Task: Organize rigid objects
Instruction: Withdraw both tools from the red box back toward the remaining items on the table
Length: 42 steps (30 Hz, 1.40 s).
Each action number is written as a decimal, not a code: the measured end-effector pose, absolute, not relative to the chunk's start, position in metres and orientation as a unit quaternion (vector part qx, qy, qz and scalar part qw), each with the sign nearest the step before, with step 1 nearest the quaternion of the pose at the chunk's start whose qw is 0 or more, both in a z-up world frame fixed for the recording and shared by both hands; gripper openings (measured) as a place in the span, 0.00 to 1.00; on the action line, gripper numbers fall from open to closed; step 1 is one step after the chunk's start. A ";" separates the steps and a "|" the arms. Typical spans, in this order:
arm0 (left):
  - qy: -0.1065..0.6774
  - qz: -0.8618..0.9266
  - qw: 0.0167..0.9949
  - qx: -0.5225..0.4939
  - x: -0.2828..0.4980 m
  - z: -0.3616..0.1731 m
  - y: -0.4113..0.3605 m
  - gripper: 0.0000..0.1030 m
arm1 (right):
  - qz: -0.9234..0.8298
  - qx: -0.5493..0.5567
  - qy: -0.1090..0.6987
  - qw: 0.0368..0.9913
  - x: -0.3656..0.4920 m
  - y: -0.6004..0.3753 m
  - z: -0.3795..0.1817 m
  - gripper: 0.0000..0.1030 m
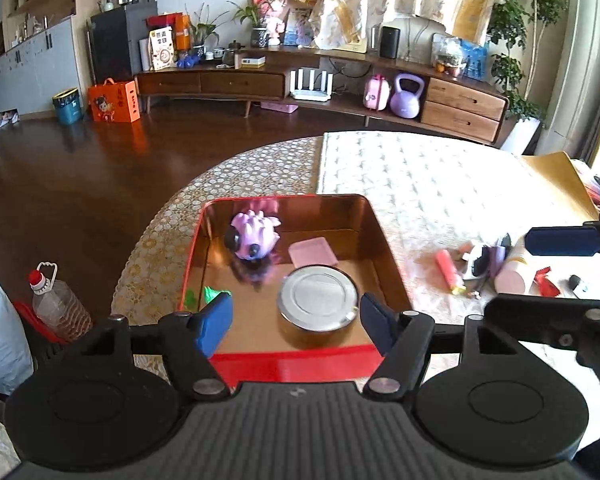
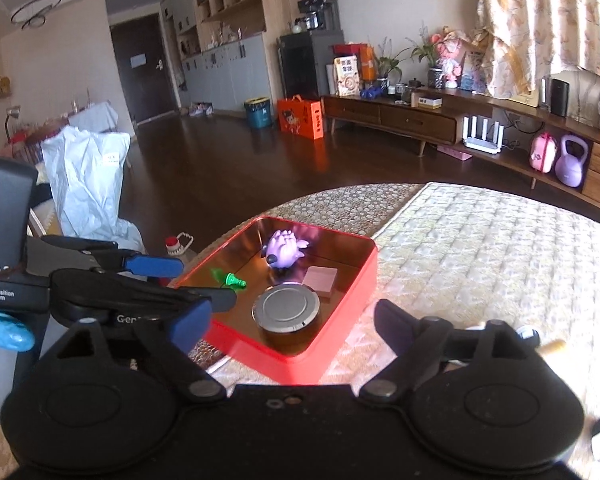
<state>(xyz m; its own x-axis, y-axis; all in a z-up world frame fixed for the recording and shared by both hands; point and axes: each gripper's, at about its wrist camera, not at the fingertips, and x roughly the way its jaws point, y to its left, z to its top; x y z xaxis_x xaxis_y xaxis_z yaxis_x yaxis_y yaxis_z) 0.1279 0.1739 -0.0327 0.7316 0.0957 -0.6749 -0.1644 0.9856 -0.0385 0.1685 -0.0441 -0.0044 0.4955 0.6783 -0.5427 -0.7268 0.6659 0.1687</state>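
Rigid objects are split between two places: ahead of your left claw (image 1: pixel 296 322) the red tin (image 1: pixel 300 364) holds a round metal can (image 1: pixel 318 294), a purple toy (image 1: pixel 254 236), a pink pad (image 1: pixel 313 253) and a green piece (image 1: pixel 216 294); to its right a loose cluster (image 1: pixel 480 268) lies on the desk (image 1: pixel 420 184), not yet sorted. Both claws stand wide and empty; nothing sits between the fingers of the right claw (image 2: pixel 292 326) either, with the tin just ahead of it. In my judgement the next pick comes from the cluster: approach one item at a time, close squarely across its narrow side, and lift clear of the tin's wall before lowering. The desk carries a patterned cloth, overexposed beyond the claws. Behind lies a dark wood floor (image 1: pixel 80 168) and a low cabinet (image 1: pixel 300 76).
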 end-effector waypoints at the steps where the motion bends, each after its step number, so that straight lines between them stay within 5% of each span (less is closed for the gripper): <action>1: 0.359 0.068 0.930 -0.050 0.126 -0.031 0.171 0.72 | 0.406 -0.037 0.294 0.864 0.165 -0.050 -0.004 0.92; 13: 0.342 0.035 0.937 -0.061 0.107 -0.023 0.126 0.81 | 0.368 0.002 0.275 0.888 0.134 -0.118 -0.004 0.97; 42: 0.356 -0.057 0.929 -0.078 0.151 -0.064 -0.004 0.82 | 0.205 0.006 0.295 0.933 0.168 -0.266 -0.071 0.99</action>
